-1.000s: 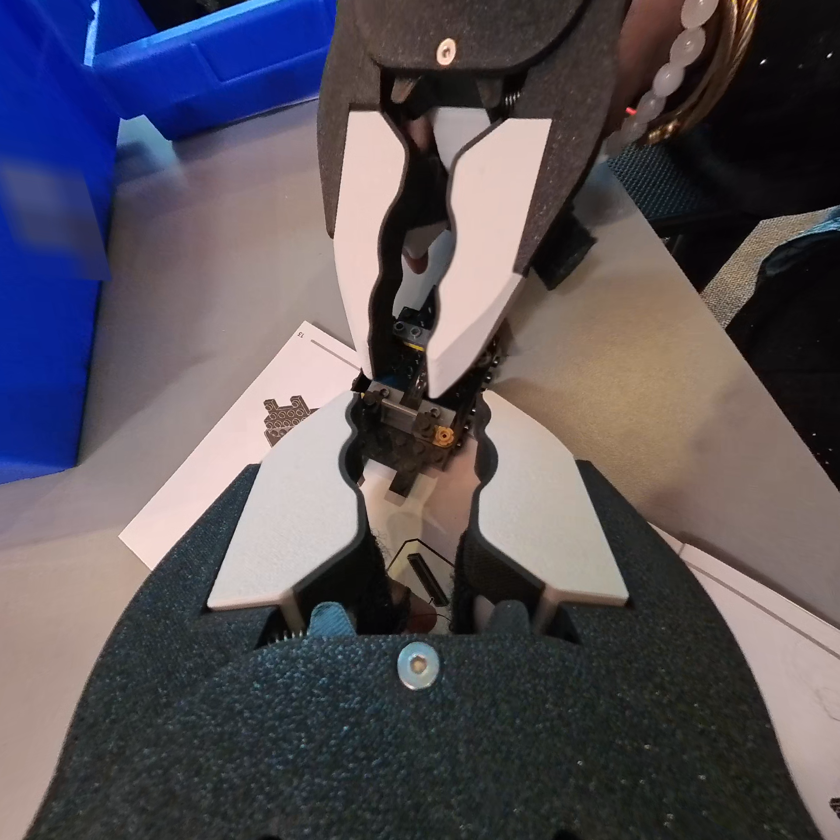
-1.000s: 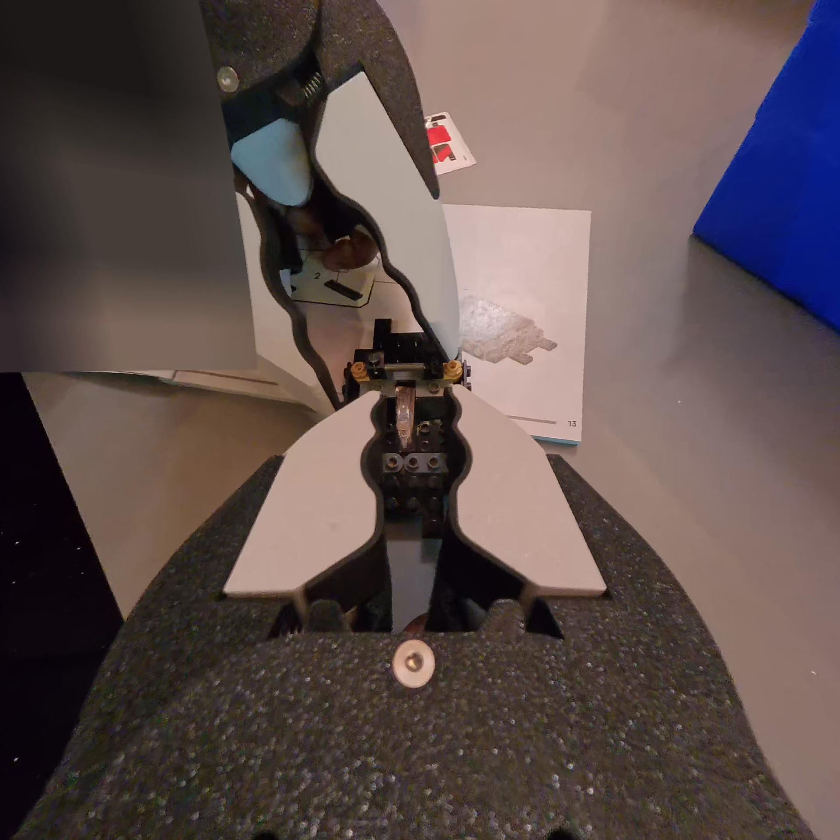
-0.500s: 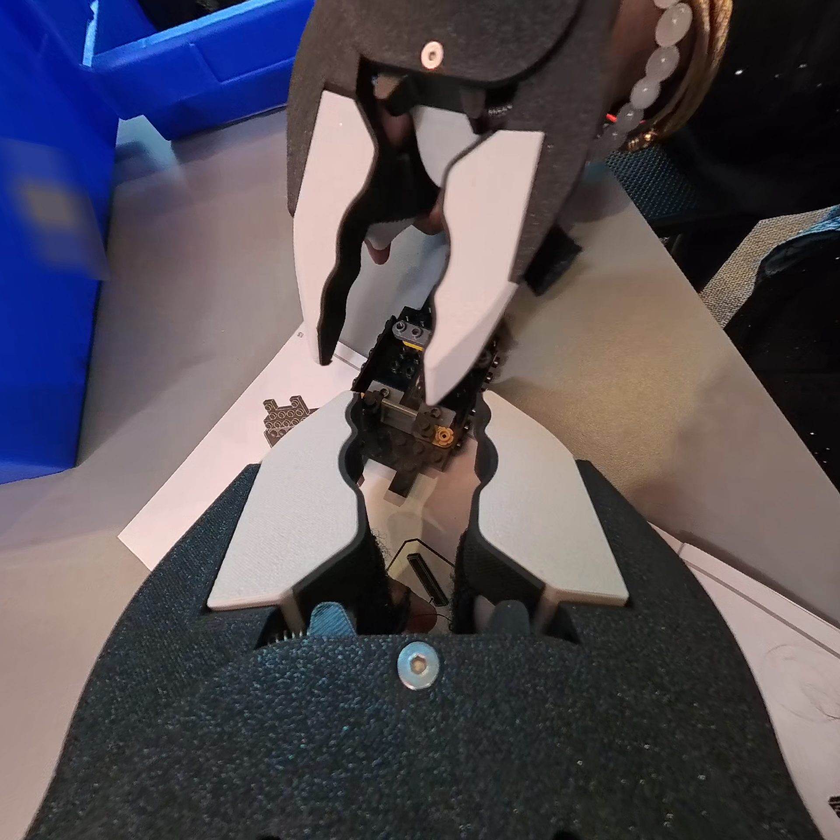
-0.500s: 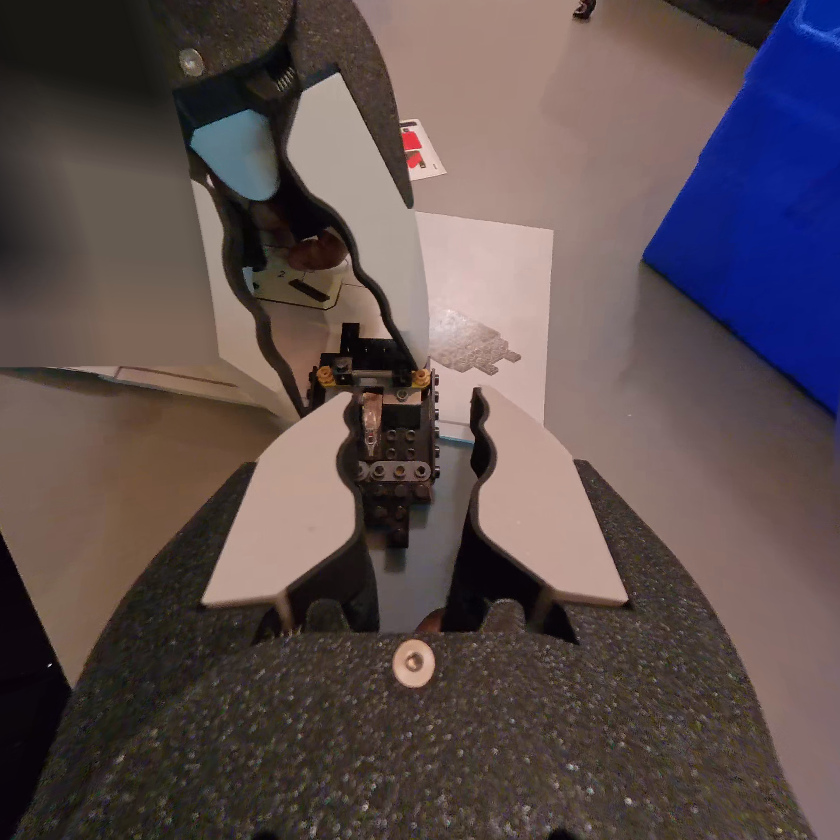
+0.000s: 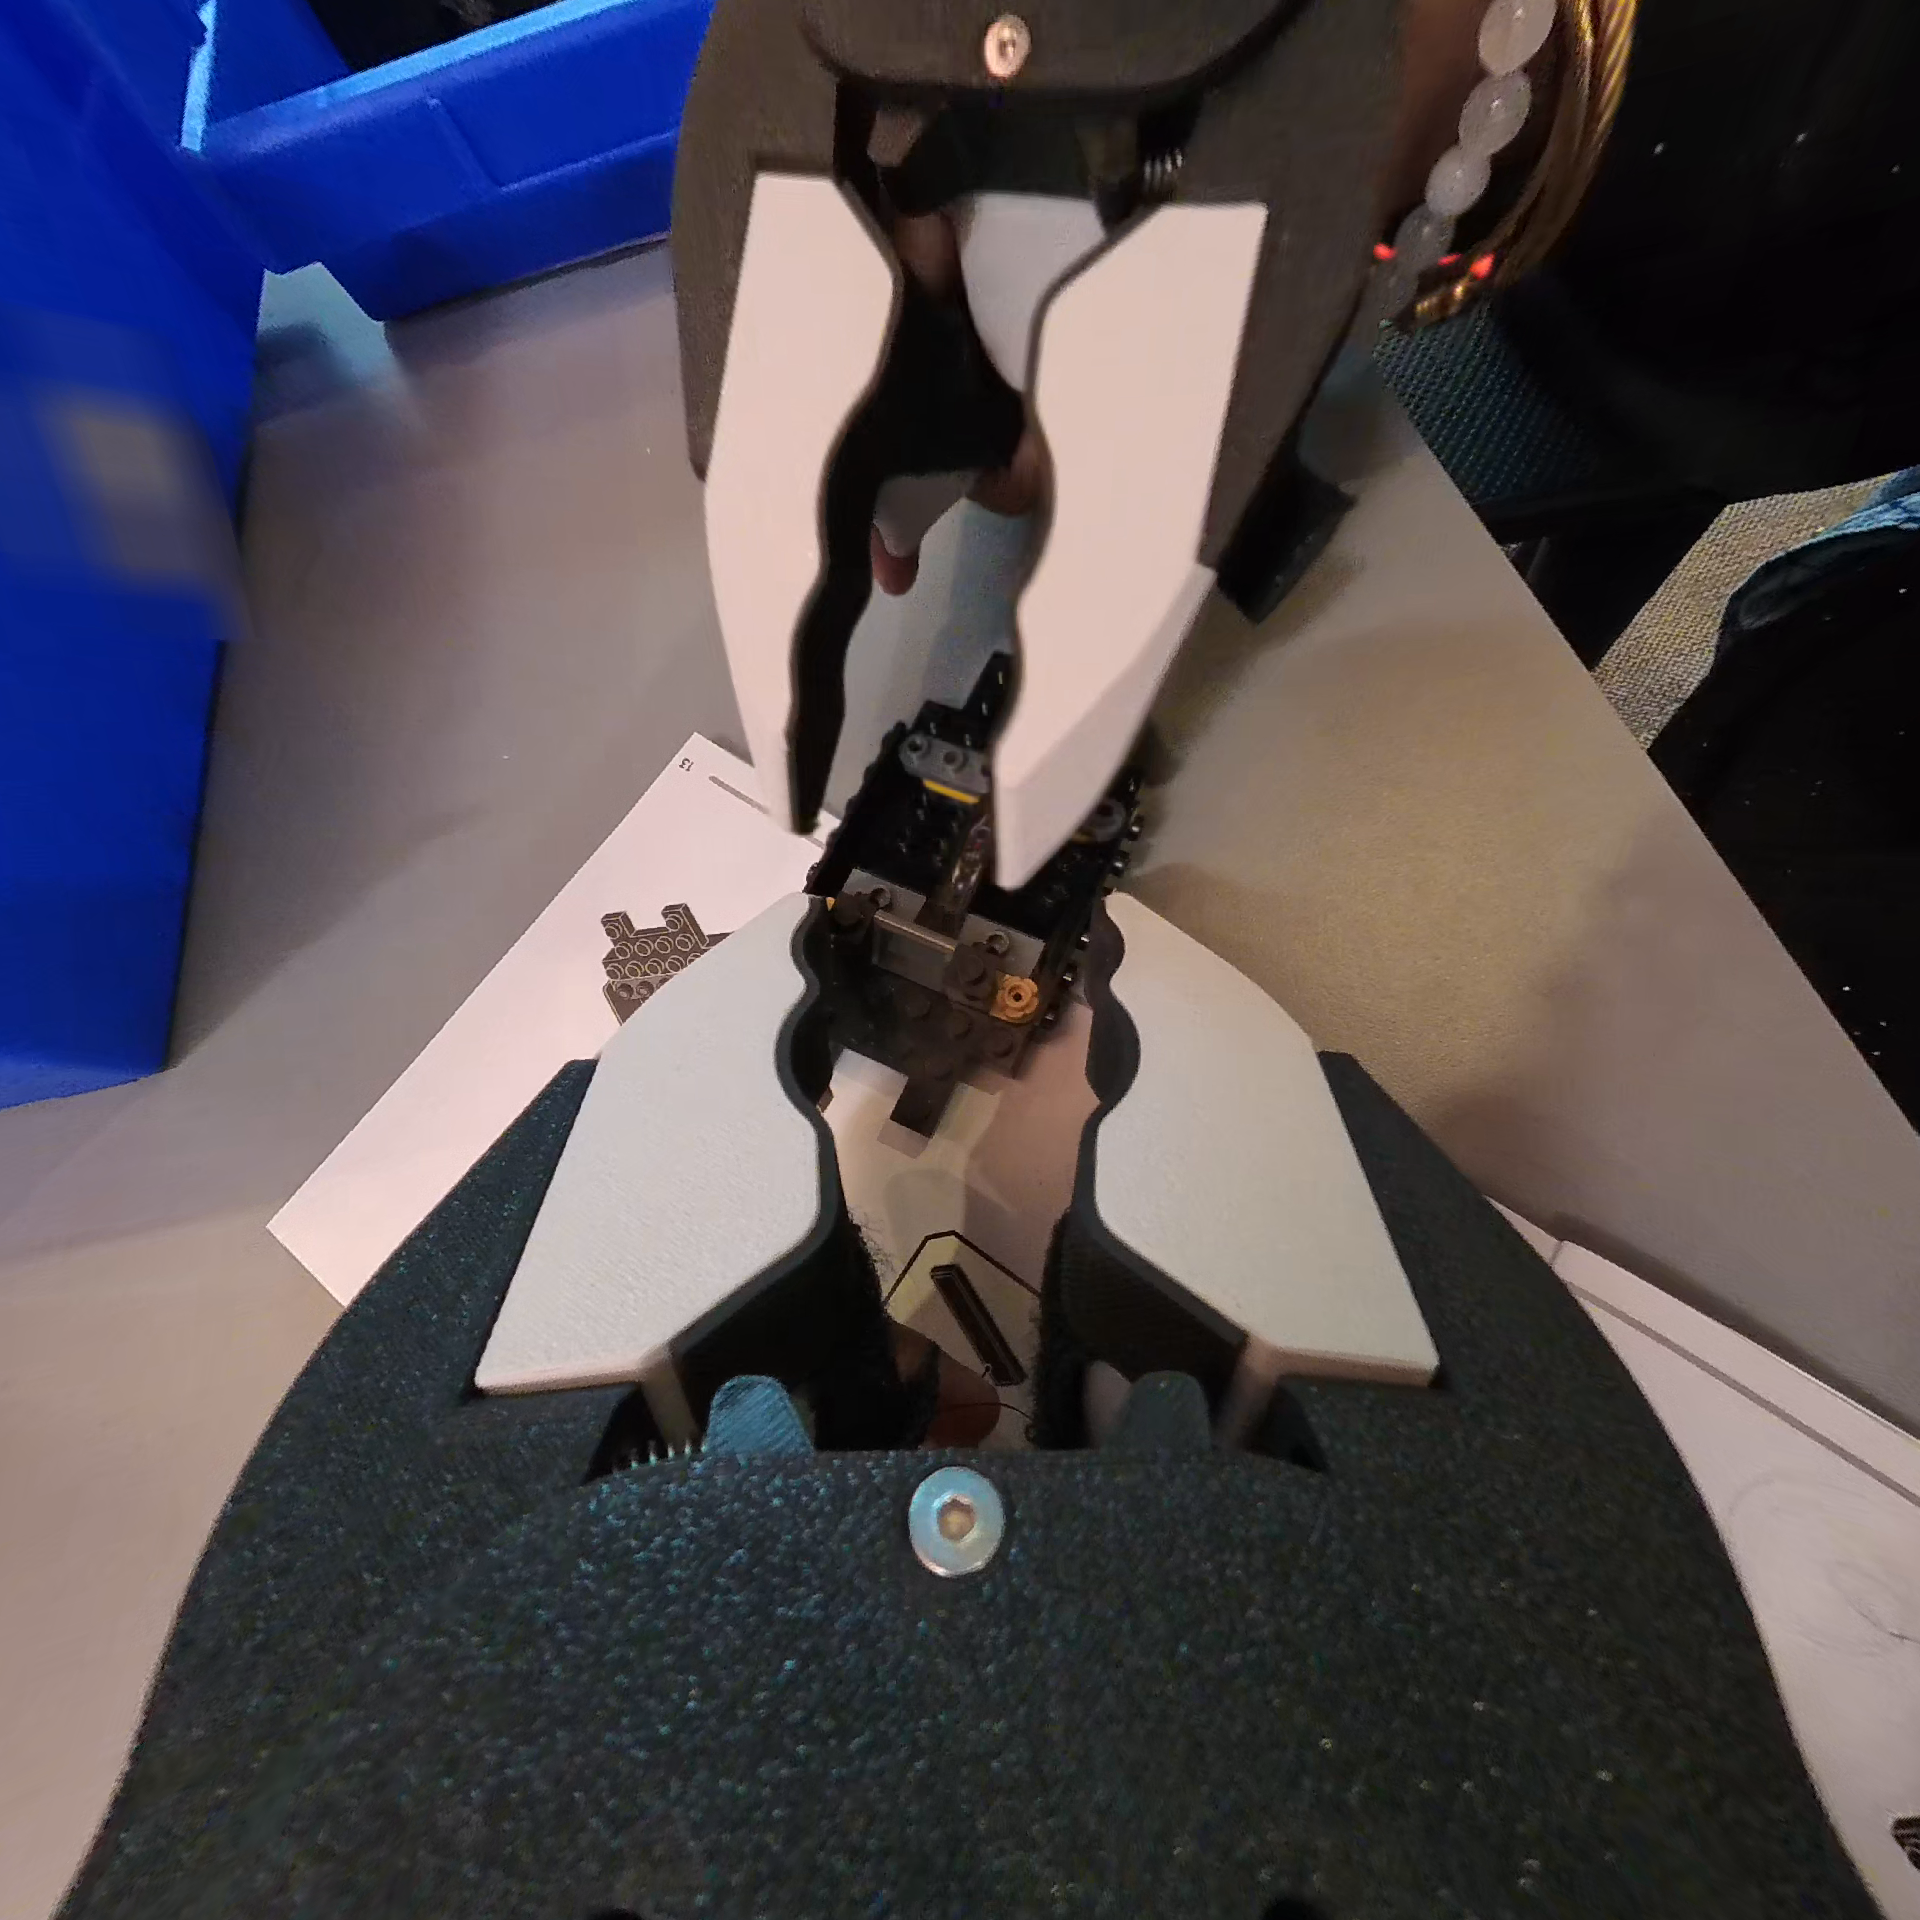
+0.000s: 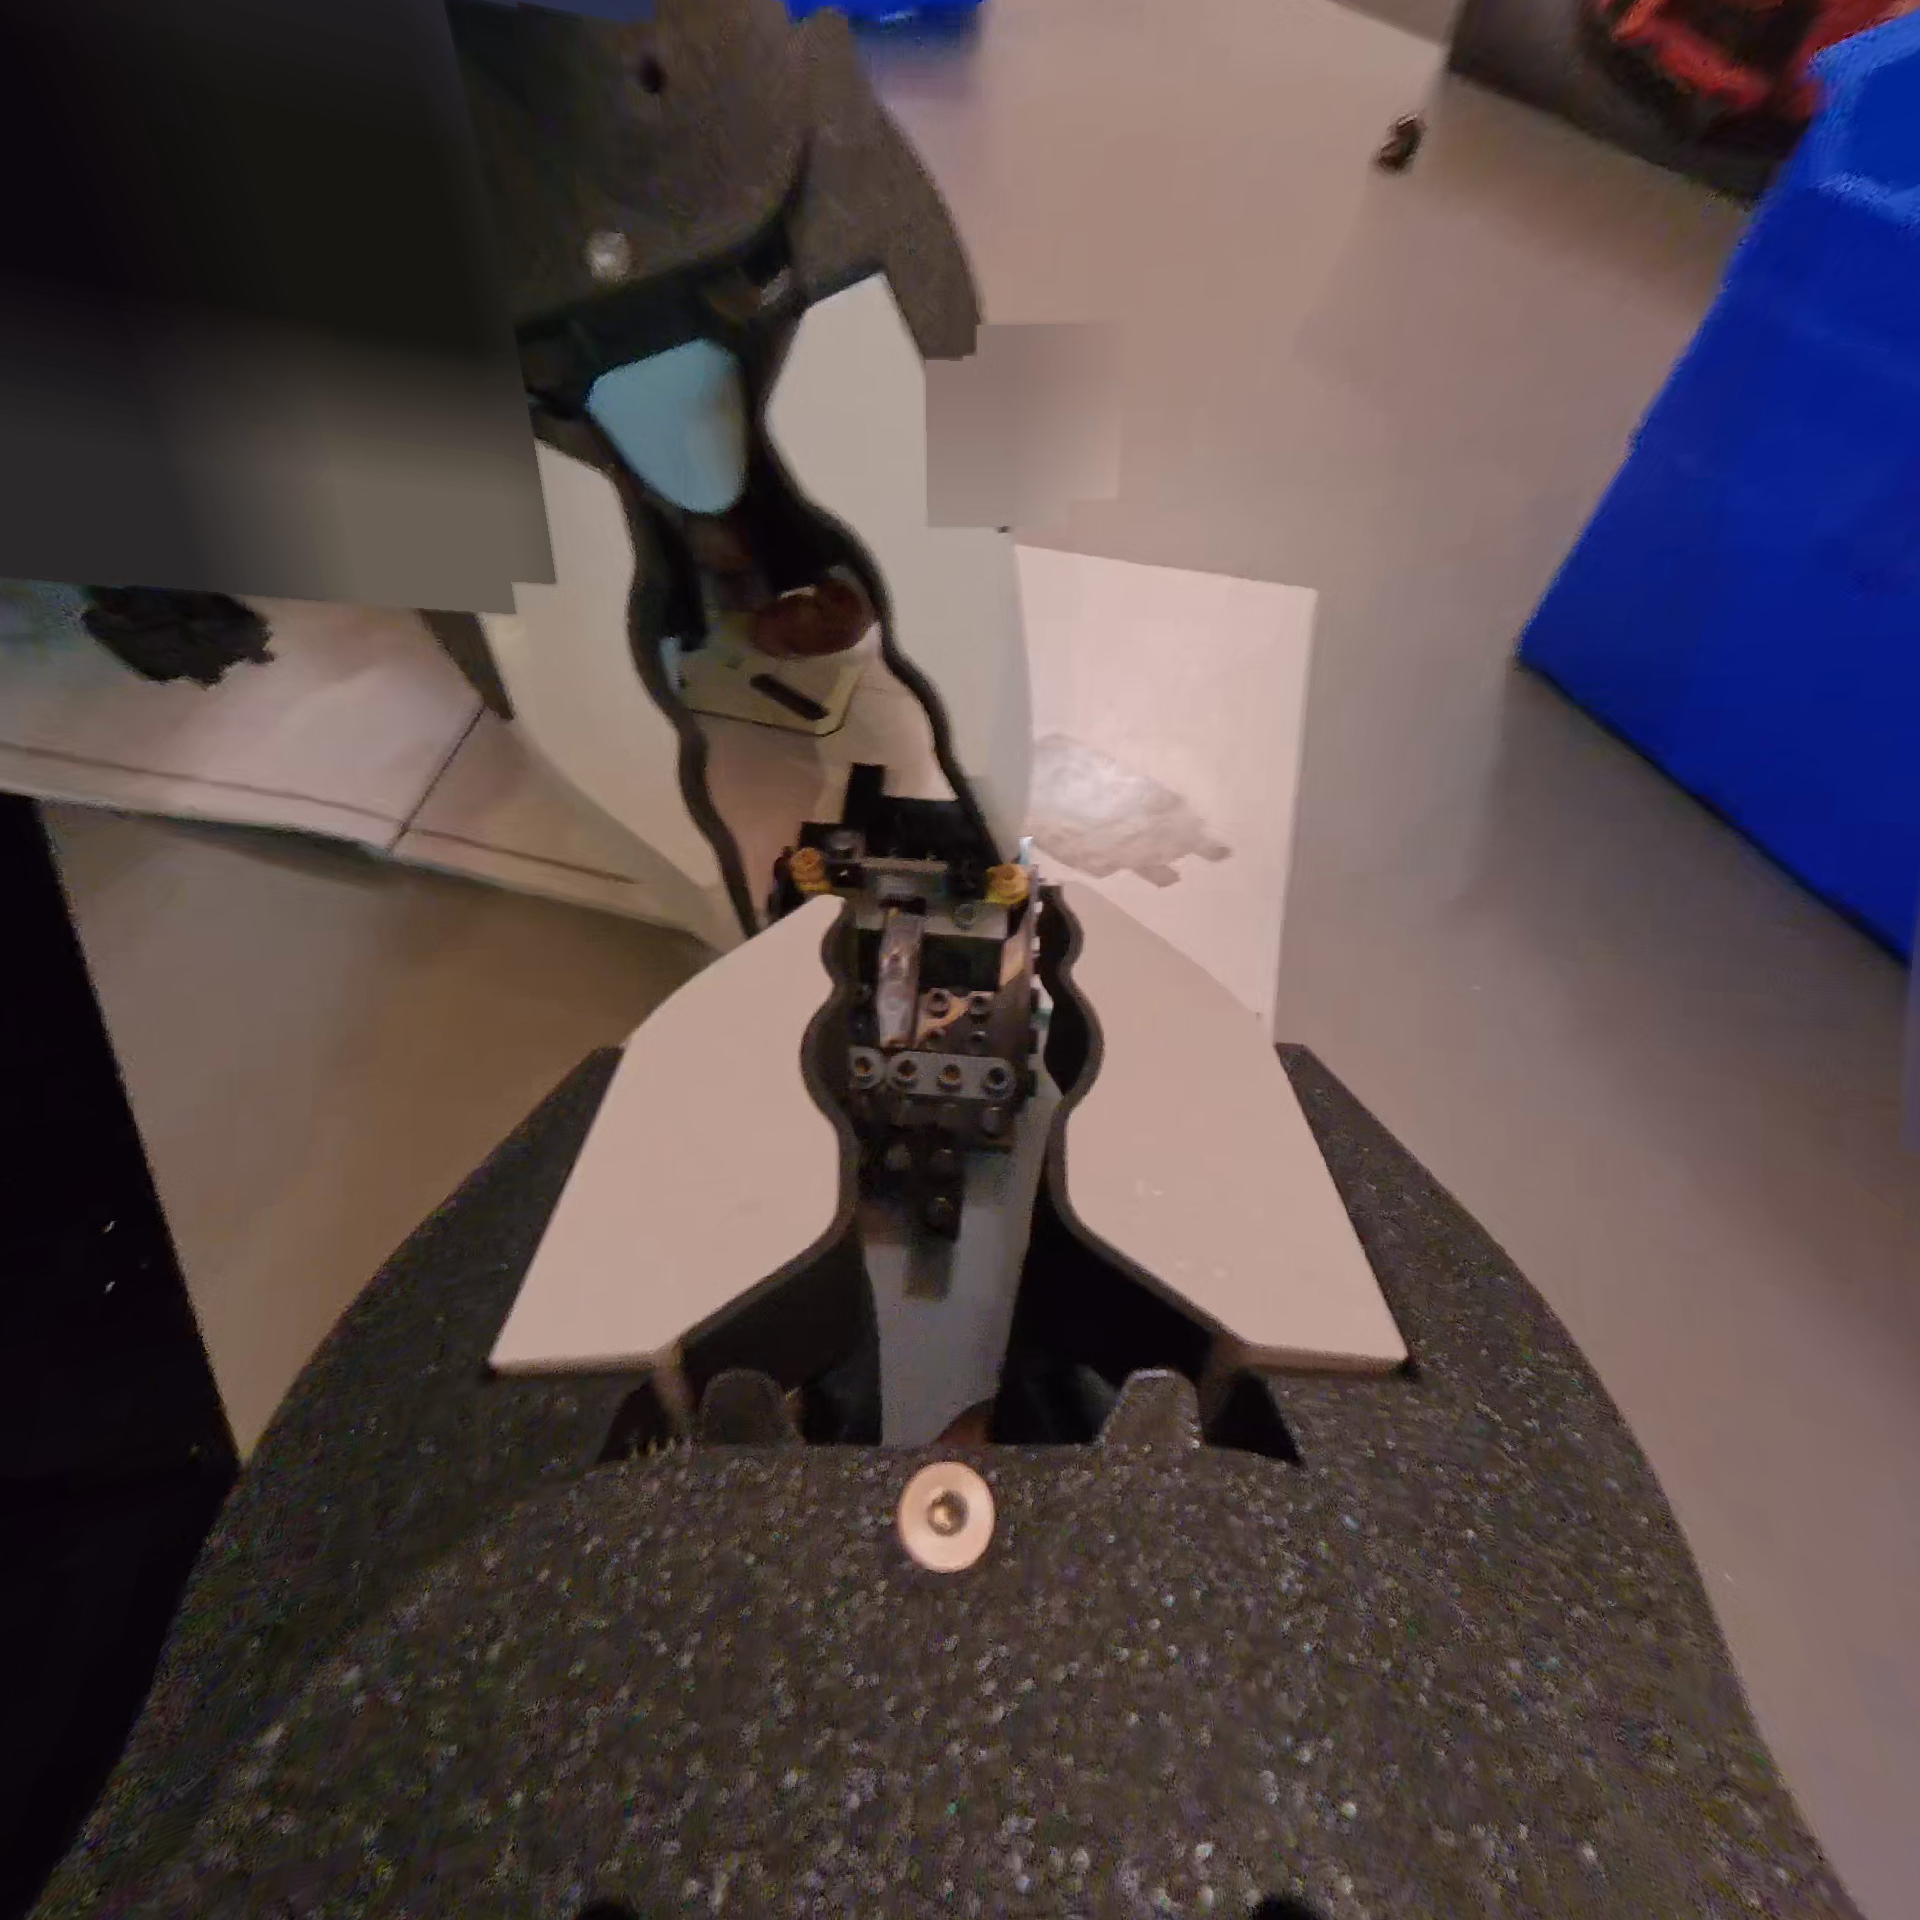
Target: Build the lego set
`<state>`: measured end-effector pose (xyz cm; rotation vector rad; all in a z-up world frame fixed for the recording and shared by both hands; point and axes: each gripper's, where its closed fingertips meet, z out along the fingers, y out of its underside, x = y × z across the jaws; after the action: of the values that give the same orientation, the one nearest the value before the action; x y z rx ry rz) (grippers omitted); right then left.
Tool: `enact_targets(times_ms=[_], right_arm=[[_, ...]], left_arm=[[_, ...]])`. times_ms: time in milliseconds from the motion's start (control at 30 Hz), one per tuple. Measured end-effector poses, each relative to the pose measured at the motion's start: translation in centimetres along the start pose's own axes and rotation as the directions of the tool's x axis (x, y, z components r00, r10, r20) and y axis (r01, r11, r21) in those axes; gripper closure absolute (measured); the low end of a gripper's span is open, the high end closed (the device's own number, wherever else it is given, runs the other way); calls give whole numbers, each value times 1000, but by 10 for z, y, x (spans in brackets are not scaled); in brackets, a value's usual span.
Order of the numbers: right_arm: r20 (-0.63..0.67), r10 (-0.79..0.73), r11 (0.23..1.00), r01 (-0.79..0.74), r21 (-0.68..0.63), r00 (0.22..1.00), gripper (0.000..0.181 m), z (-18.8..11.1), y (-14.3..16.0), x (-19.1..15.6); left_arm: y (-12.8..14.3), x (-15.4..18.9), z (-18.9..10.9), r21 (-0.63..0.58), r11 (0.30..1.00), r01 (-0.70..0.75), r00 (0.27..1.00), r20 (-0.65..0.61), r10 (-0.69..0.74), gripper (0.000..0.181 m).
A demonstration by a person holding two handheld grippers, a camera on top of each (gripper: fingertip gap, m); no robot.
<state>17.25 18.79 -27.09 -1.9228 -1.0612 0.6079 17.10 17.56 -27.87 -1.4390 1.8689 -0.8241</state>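
Note:
A small black lego model (image 5: 935,997) with grey bars and gold studs hangs just above the grey table. My left gripper (image 5: 956,909) is shut on its end nearest the left wrist camera. My right gripper (image 5: 909,847) faces it from the far side; its jaws stand partly apart, one fingertip above the model's middle. In the right wrist view the model (image 6: 935,1081) lies between my right gripper's (image 6: 940,904) spread fingers, with a small gap on each side. The left gripper (image 6: 883,873) holds the model's far end there.
White instruction sheets (image 5: 540,1060) (image 6: 1164,707) lie under the model, with another at the right (image 5: 1714,1403). Blue bins stand at the left (image 5: 94,520) and back (image 5: 447,156), and at the right in the right wrist view (image 6: 1745,520). The table edge (image 5: 1558,644) runs along the right. My two grippers' fingertips are within a few centimetres of each other.
My right gripper let go of the model and opened wide, then narrowed a little around it. My left gripper kept its hold and hardly moved.

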Motion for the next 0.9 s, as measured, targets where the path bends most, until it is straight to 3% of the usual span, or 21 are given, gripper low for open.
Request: enact_targets(times_ms=[100, 333, 367, 400, 433, 533, 600, 767, 900], right_arm=[[-17, -66, 995, 64, -73, 998, 139, 7, 8, -3], [-37, -91, 994, 89, -61, 995, 159, 6, 6, -1], [-82, -98, 994, 94, -51, 992, 164, 5, 4, 5], [-189, -103, 995, 100, -27, 977, 181, 1, 0, 19], [-207, -103, 994, 106, 3, 973, 181, -3, -3, 24], [-72, -90, 994, 94, 51, 993, 179, -5, -7, 7], [3, -124, 992, 124, 23, 992, 167, -3, -2, -6], [12, -185, 980, 186, -69, 983, 162, 5, 9, -11], [-8, -228, 971, 227, -72, 974, 178, 5, 10, -12]], left_arm=[[0, 1, 0, 0, 1000, -2, 1000, -3, 2, 134], [0, 1, 0, 0, 1000, -5, 1000, -3, 5, 134], [0, 0, 0, -1, 1000, -2, 1000, 2, 2, 134], [0, 0, 0, 0, 1000, -4, 1000, -1, 4, 134], [0, 0, 0, 0, 1000, -4, 1000, 0, 4, 134], [0, -1, 0, 0, 1000, 5, 1000, 0, -5, 134], [0, -1, 0, 0, 1000, 6, 1000, -2, -6, 134], [0, 0, 0, 0, 1000, -1, 1000, 0, 1, 134], [0, 0, 0, -1, 1000, -5, 1000, 1, 5, 134]])
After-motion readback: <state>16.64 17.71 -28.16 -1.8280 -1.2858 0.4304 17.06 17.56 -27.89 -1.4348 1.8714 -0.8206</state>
